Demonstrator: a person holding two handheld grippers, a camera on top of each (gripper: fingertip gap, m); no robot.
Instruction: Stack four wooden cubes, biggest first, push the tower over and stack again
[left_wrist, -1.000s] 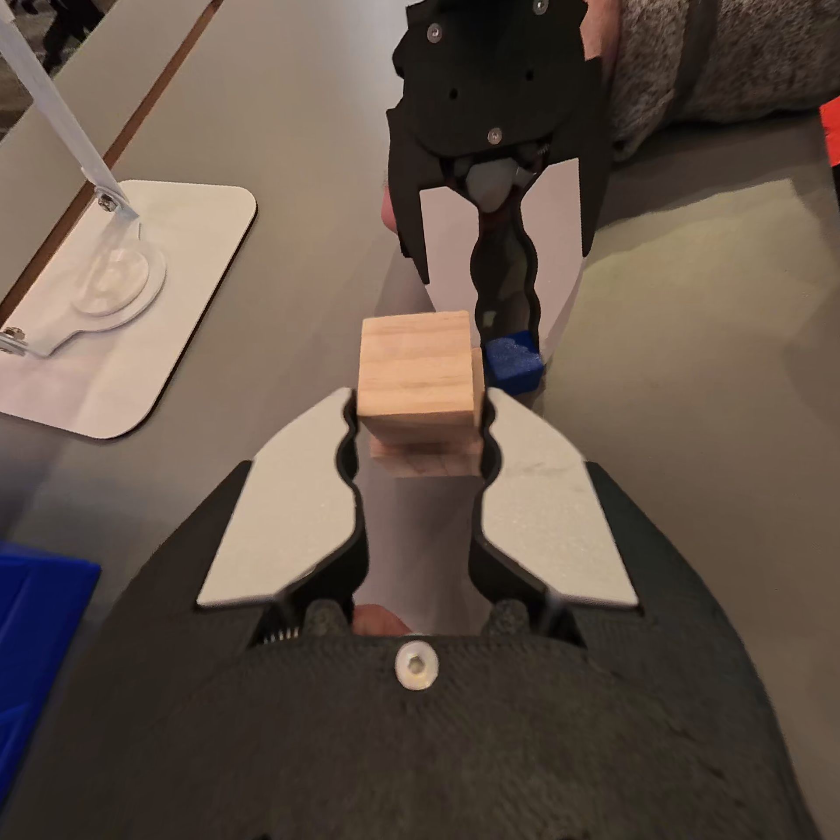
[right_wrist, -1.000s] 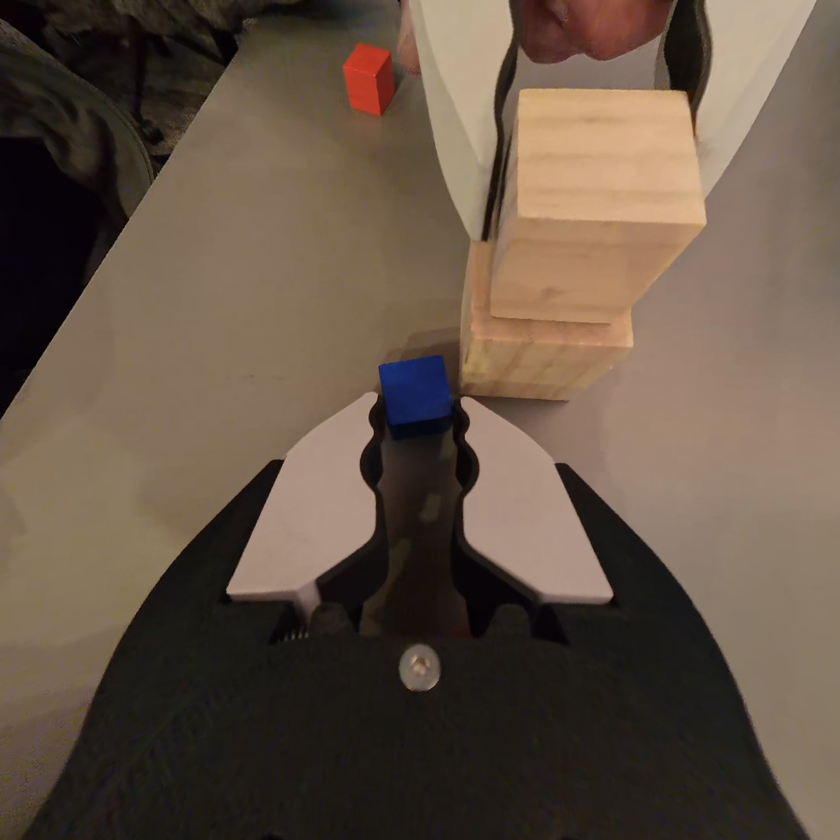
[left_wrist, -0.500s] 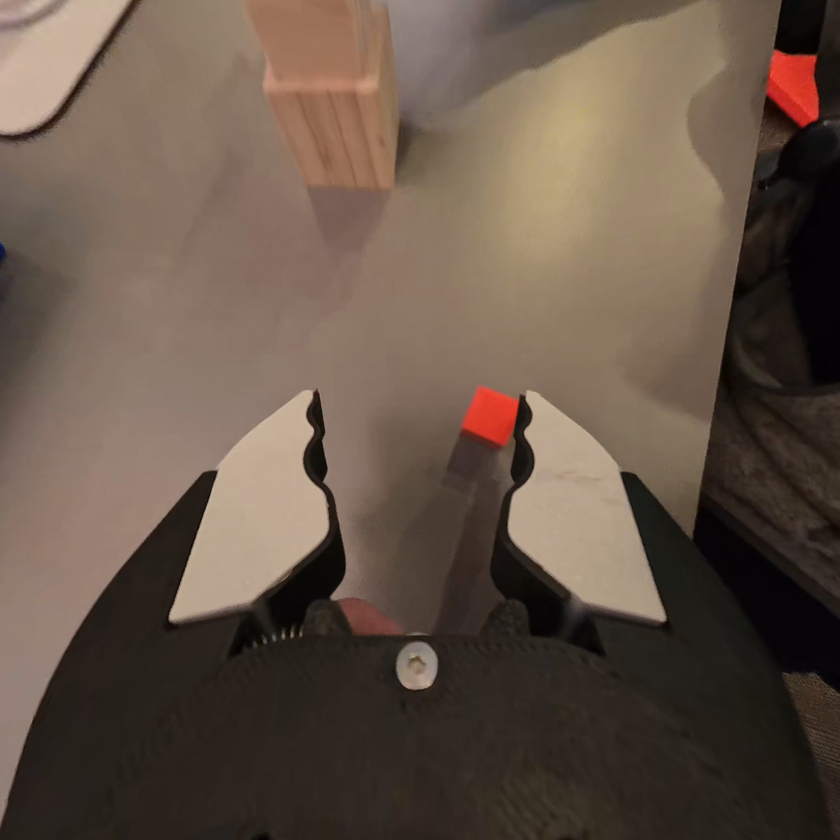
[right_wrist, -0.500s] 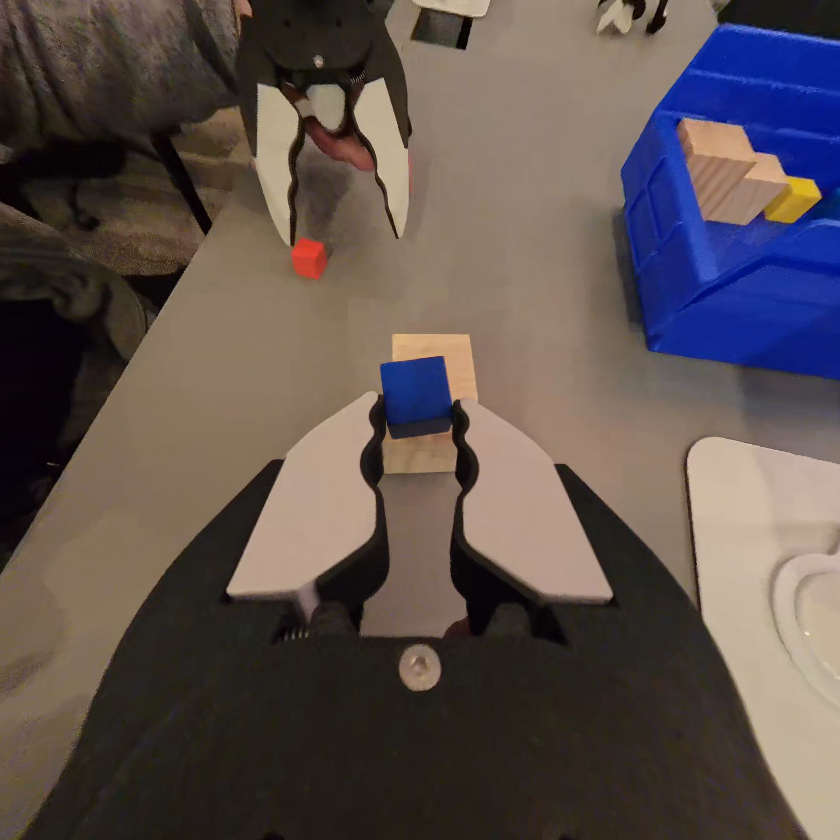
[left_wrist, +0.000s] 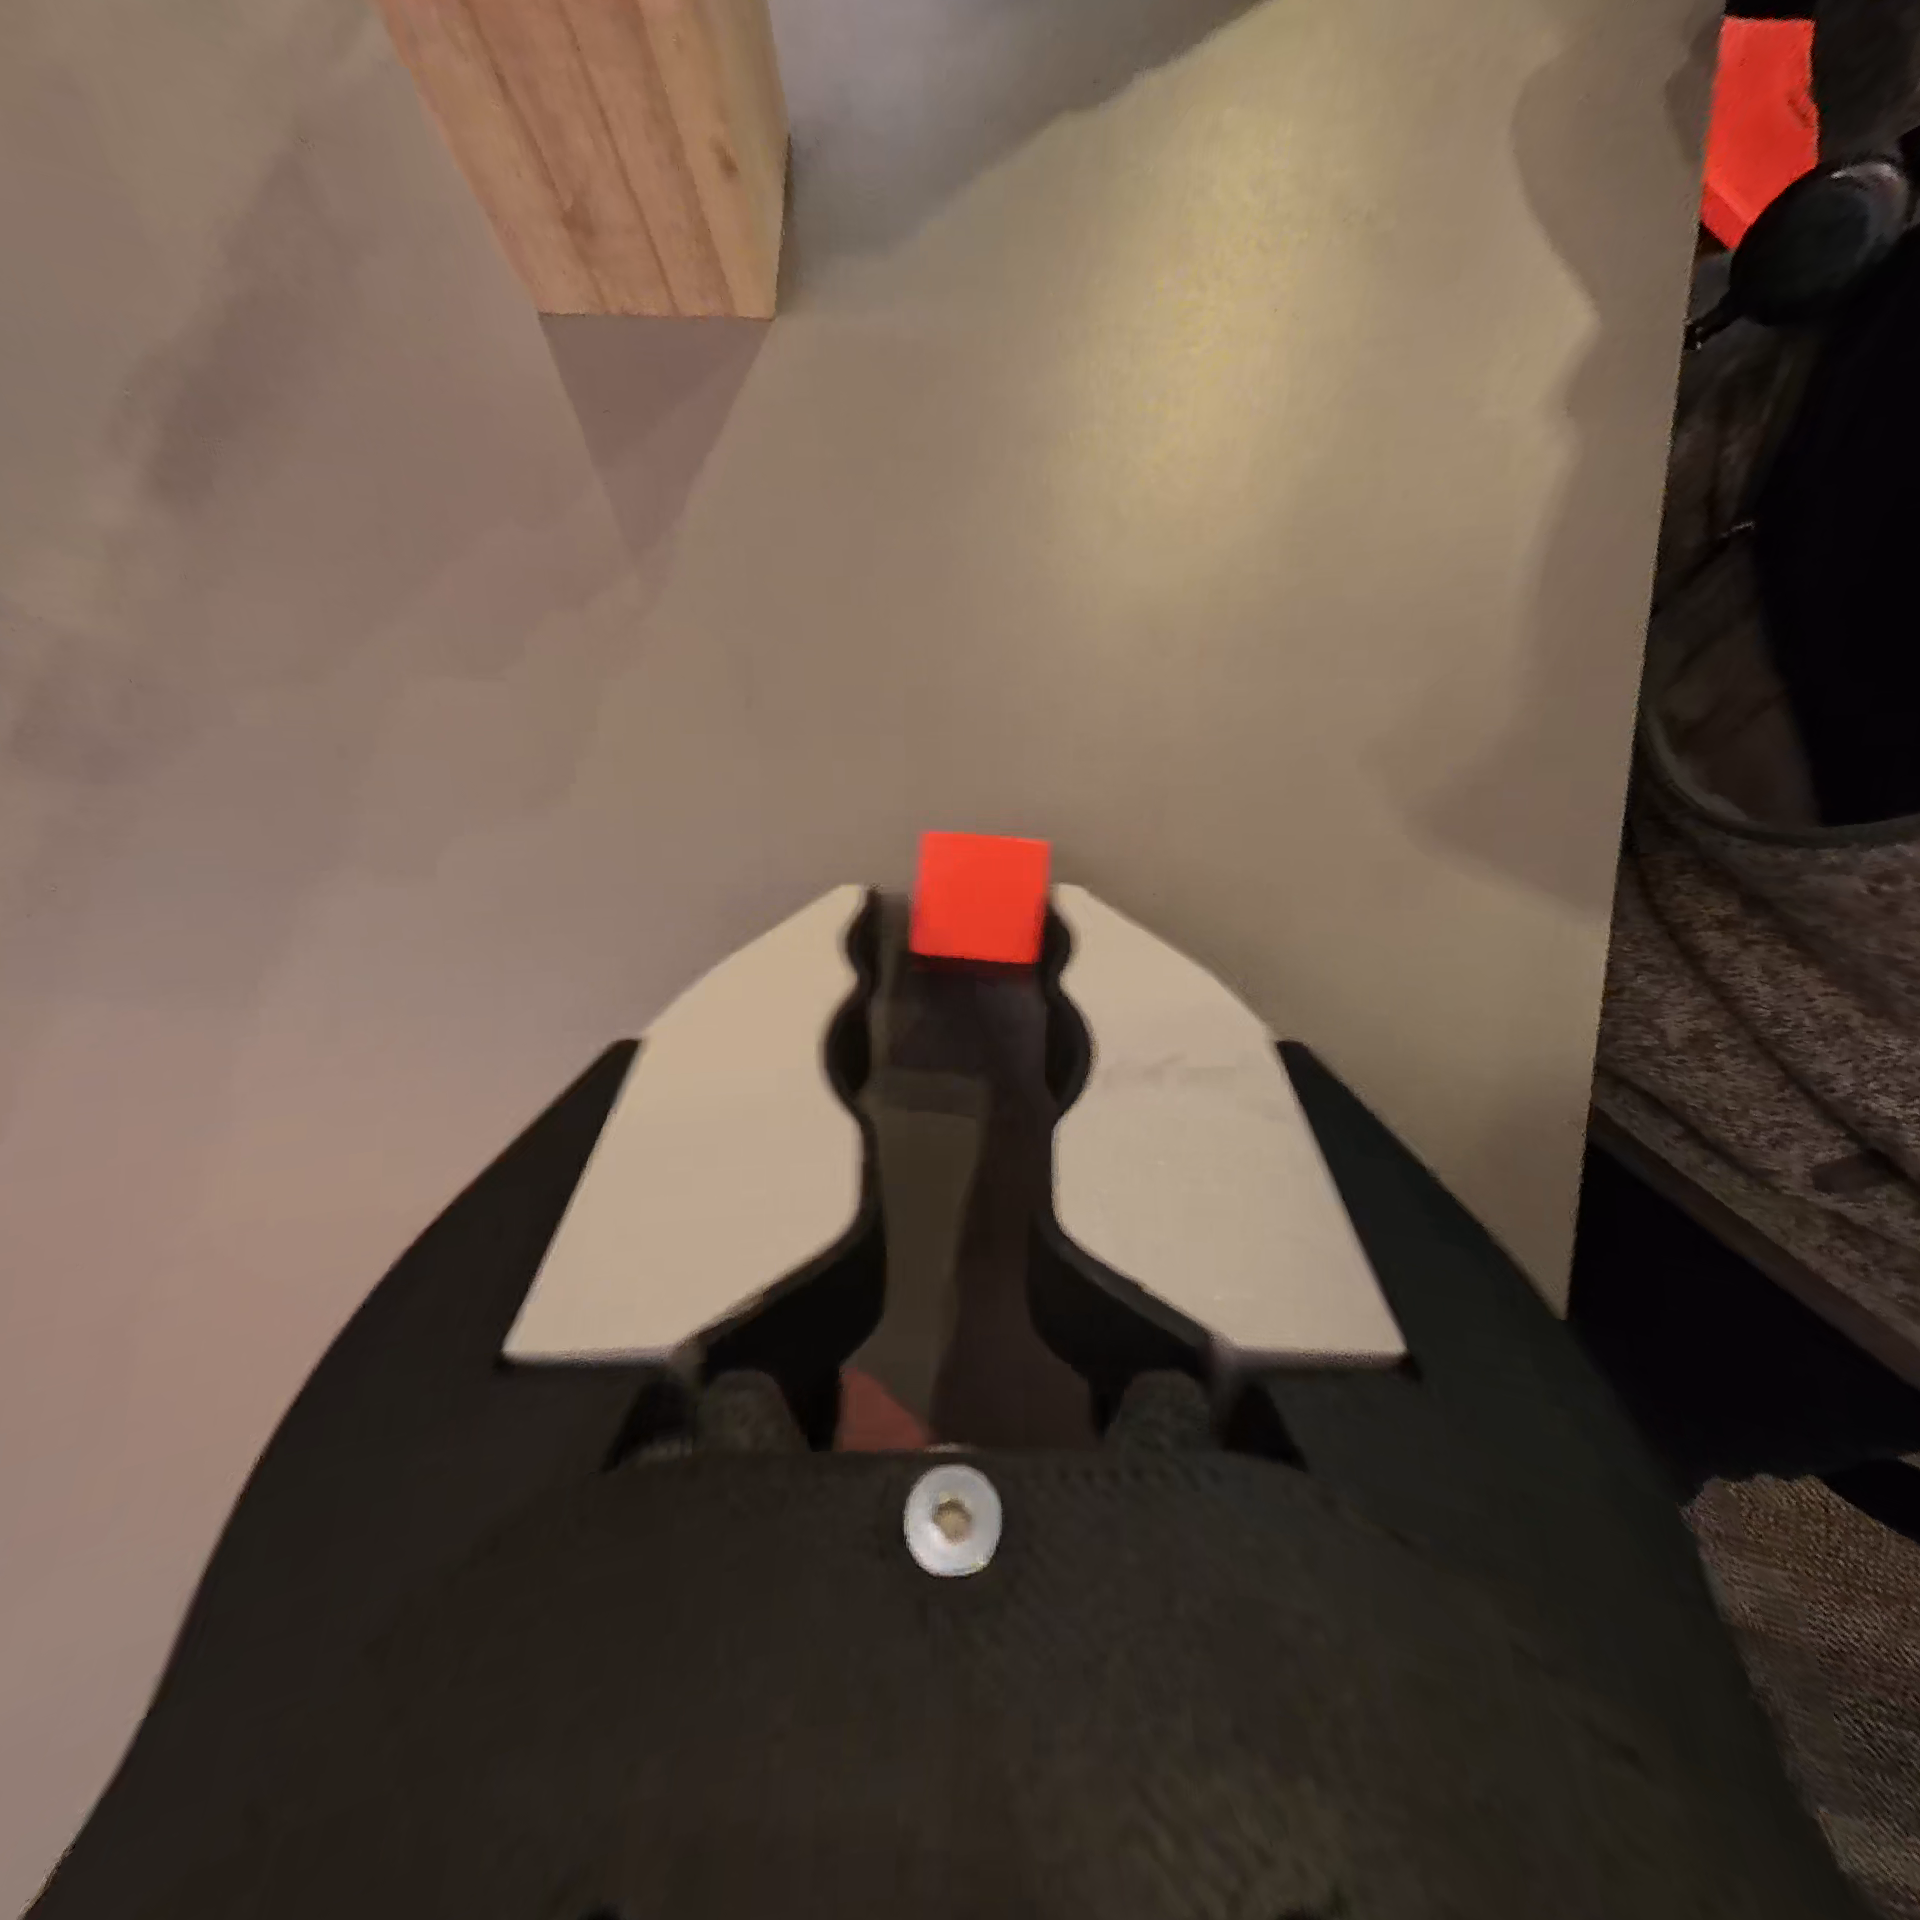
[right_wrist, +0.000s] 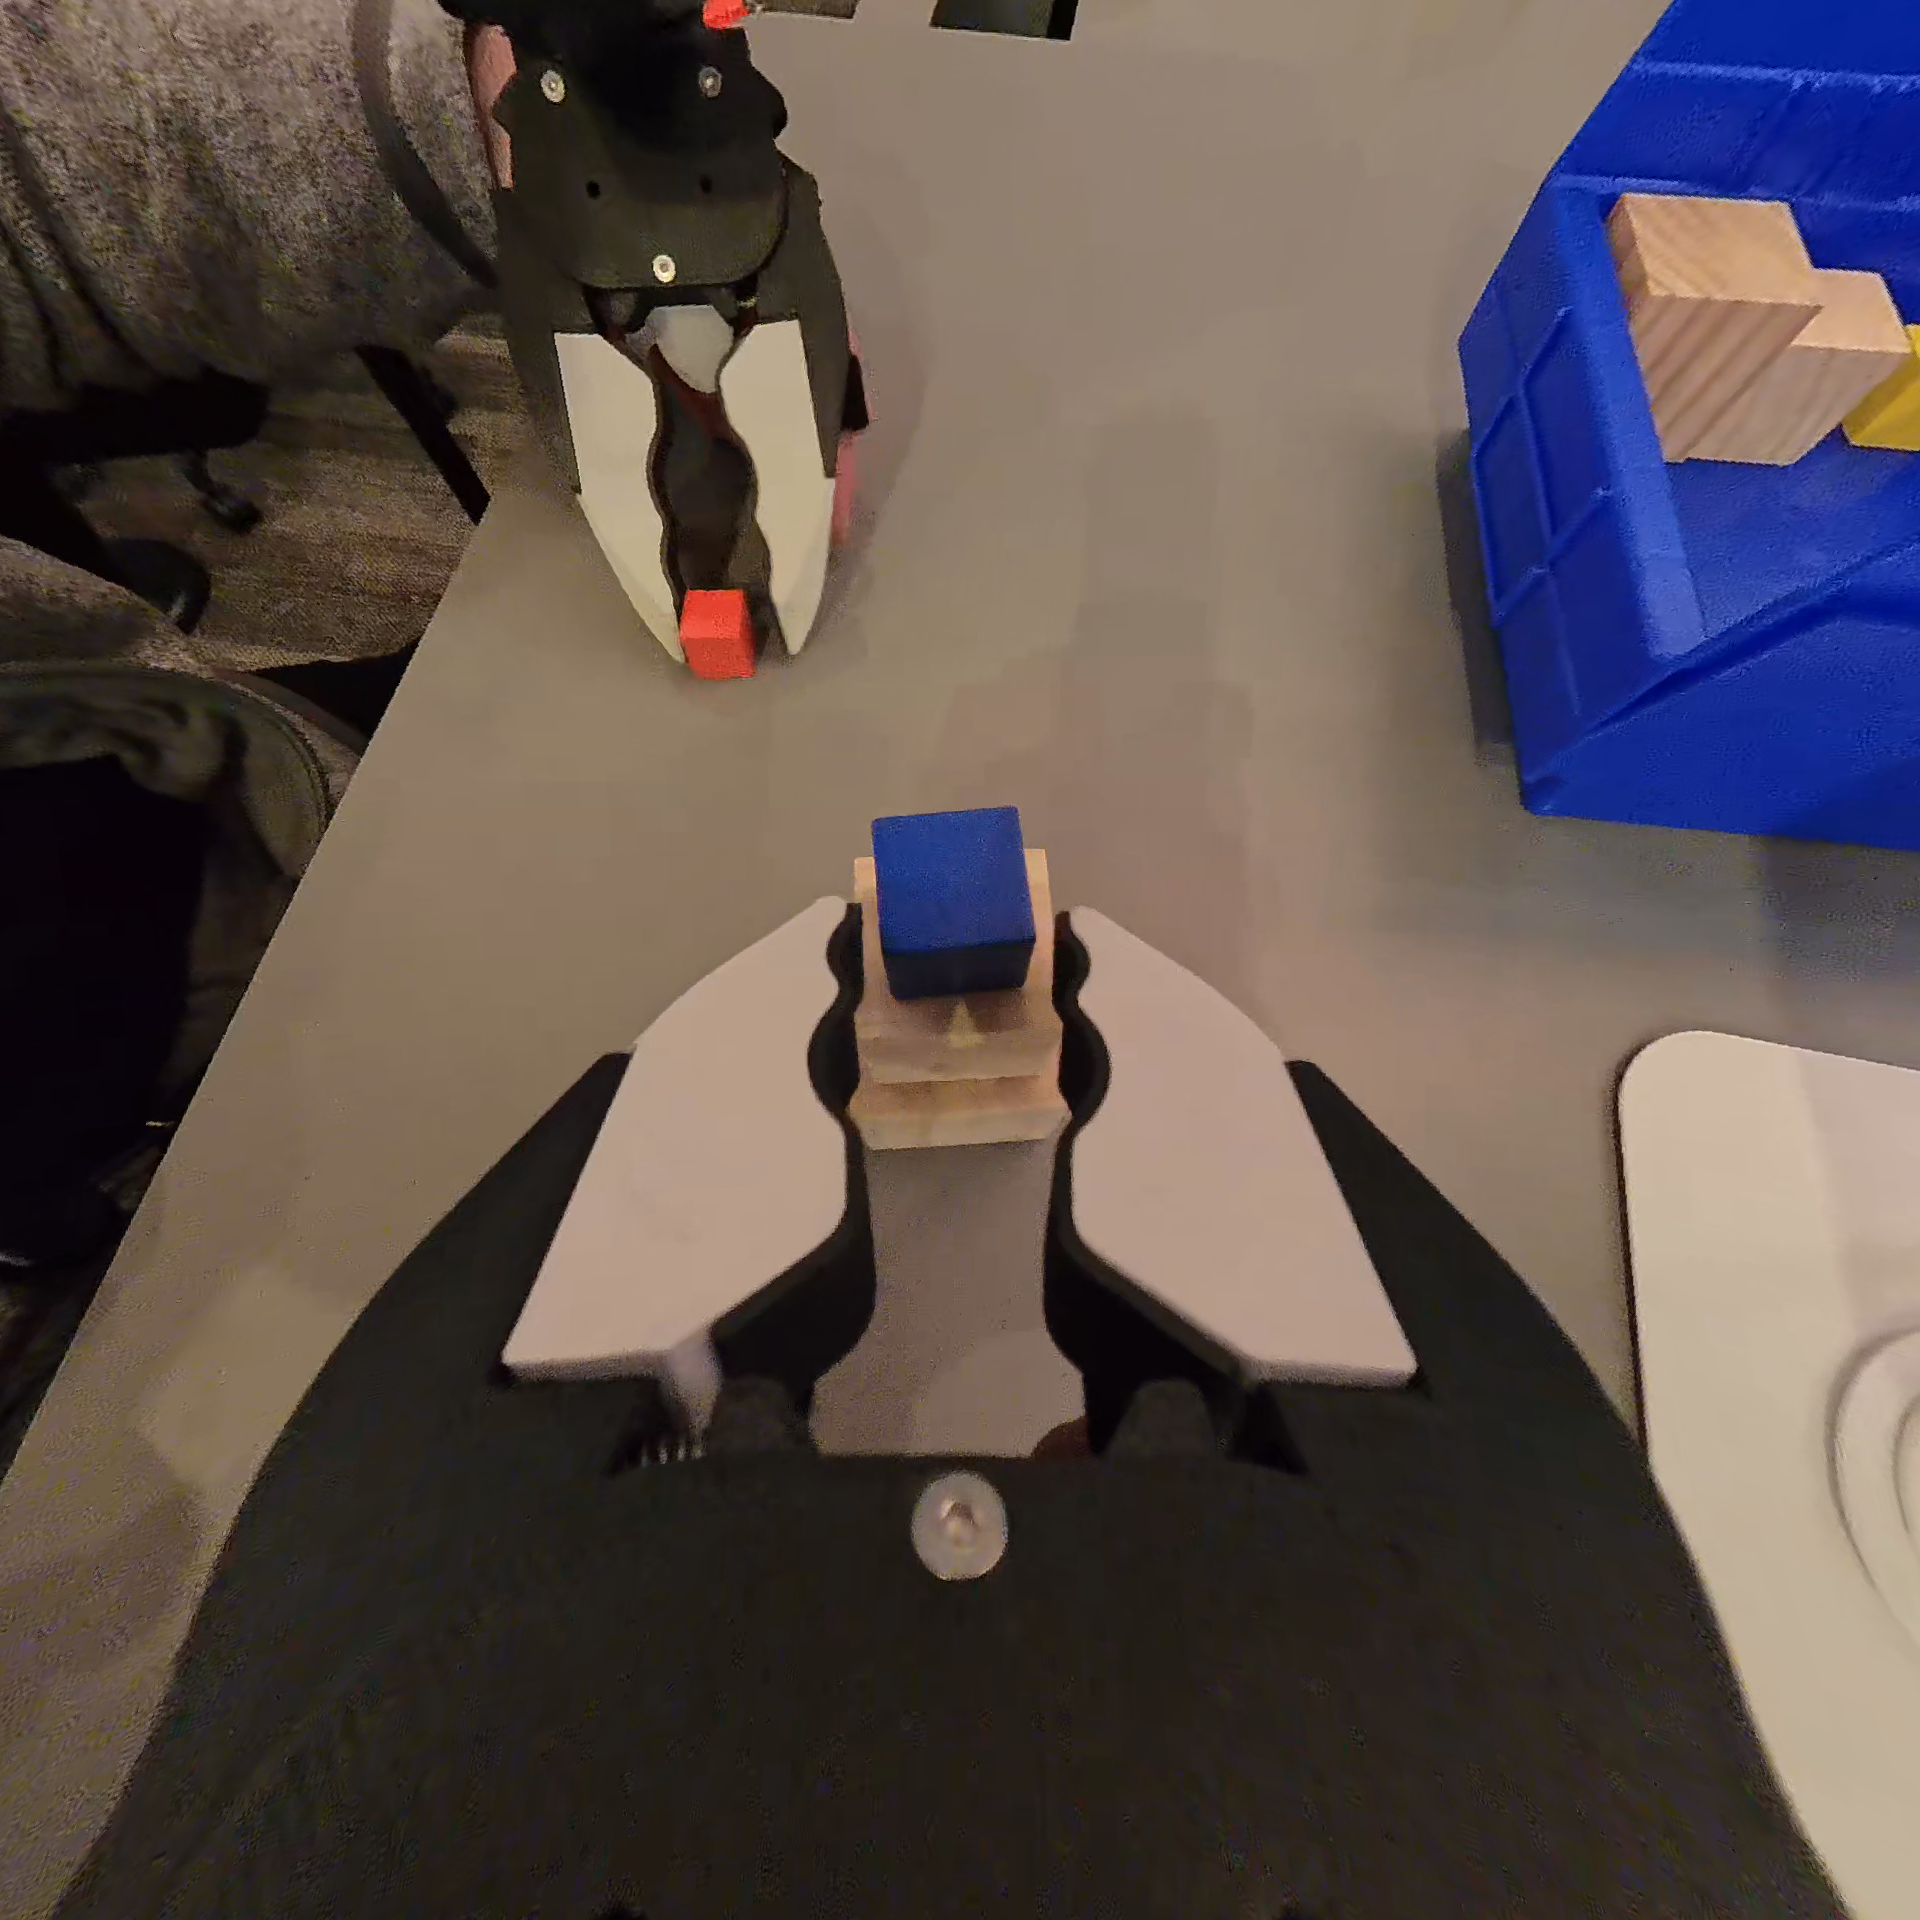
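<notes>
1. The left gripper is seen with its jaws narrowed about the red cube, which lies between the fingertips on the grey worktop, close to the worktop's edge on the person's side. Half a second earlier the jaws were spread wide and the red cube lay against the inner face of only one finger; it is now centred between both. Whether the jaws press on the cube or merely flank it cannot be told for certain, though both tips appear to meet its sides.

2. The same gripper is shown from the front in the right wrist view, with the red cube at its tips and resting on the worktop.

3. The right gripper is seen with its jaws parted wider than the blue cube, a gap showing on each side; nothing is held. Half a second earlier the blue cube was clamped between the tips above the wooden blocks.

4. The blue cube now sits on top of the two stacked wooden cubes, the larger one lowest; this tower stands near the middle of the worktop.

5. In the left wrist view the tower's lower wooden cube is cut off by the upper frame border and appears nearer than before.

6. A blue bin holding further wooden blocks and a yellow block stands toward the far right of the worktop; a white base plate lies at the near right.
</notes>
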